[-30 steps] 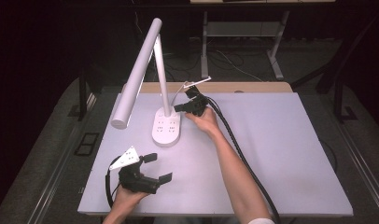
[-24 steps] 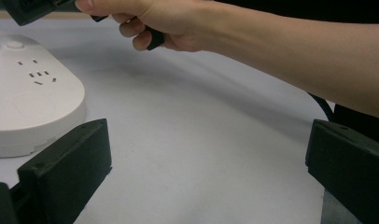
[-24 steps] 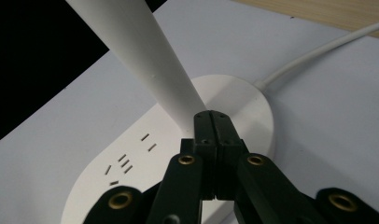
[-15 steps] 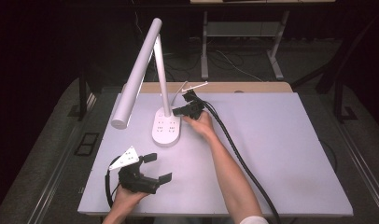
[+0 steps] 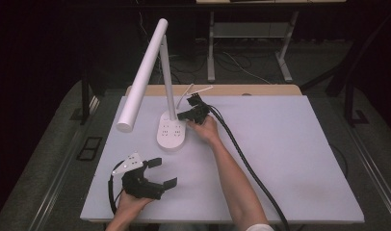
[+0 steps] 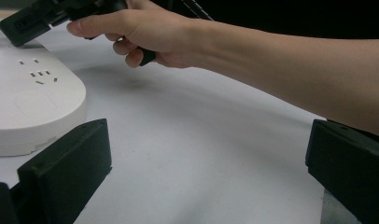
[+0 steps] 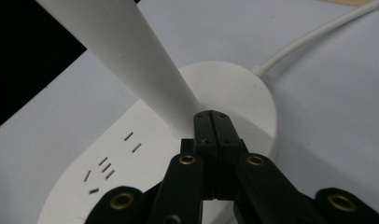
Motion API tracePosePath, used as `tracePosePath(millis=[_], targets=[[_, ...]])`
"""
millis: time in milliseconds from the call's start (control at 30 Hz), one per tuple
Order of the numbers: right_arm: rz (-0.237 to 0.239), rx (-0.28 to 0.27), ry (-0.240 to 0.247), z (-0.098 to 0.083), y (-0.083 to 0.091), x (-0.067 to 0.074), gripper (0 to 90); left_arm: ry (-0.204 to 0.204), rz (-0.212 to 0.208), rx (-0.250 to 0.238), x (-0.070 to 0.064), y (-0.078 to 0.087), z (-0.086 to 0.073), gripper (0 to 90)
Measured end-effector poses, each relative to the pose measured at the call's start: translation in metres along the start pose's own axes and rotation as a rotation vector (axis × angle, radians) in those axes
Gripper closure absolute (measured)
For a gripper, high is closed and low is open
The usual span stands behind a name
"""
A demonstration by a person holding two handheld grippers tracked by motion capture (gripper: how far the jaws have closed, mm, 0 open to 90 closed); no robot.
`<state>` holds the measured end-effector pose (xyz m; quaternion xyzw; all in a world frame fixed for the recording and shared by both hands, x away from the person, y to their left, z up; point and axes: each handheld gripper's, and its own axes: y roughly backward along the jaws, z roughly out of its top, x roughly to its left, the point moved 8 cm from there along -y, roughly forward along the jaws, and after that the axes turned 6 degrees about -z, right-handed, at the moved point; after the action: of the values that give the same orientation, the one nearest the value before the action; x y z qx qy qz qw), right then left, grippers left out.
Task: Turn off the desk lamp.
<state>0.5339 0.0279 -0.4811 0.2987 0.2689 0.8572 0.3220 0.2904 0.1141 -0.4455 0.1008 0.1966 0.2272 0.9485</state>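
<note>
One lamp (image 5: 161, 86) at far left of one white tabletop (image 5: 299, 159), two tongs: right tongs (image 5: 184, 114) pressed together, empty, tips now over the lamp base (image 5: 172, 134) after edging left; left tongs (image 5: 165, 172) wide, unmoved near left.

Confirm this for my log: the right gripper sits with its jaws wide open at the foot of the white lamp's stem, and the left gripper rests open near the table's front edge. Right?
Not quite. The right gripper has its jaws pressed shut, as the right gripper view shows. It is at the lamp stem's foot, and the left gripper is open near the front edge.
</note>
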Motion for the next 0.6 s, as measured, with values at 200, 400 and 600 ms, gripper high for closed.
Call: tracePosePath(millis=[200,400,600], targets=[[-0.010,-0.015,0.006,0.0012,0.0000,0.0012,90.0,-0.002,0.001,0.001,0.0000,-0.0001,0.0000,0.0],[-0.009,-0.010,0.016,0.0003,-0.0004,0.0021,90.0,-0.003,0.001,0.001,-0.0001,-0.0001,0.0000,0.0],[-0.018,-0.009,0.018,-0.0013,-0.0012,0.0016,90.0,-0.006,-0.002,0.004,-0.0009,-0.0002,-0.0002,0.0]])
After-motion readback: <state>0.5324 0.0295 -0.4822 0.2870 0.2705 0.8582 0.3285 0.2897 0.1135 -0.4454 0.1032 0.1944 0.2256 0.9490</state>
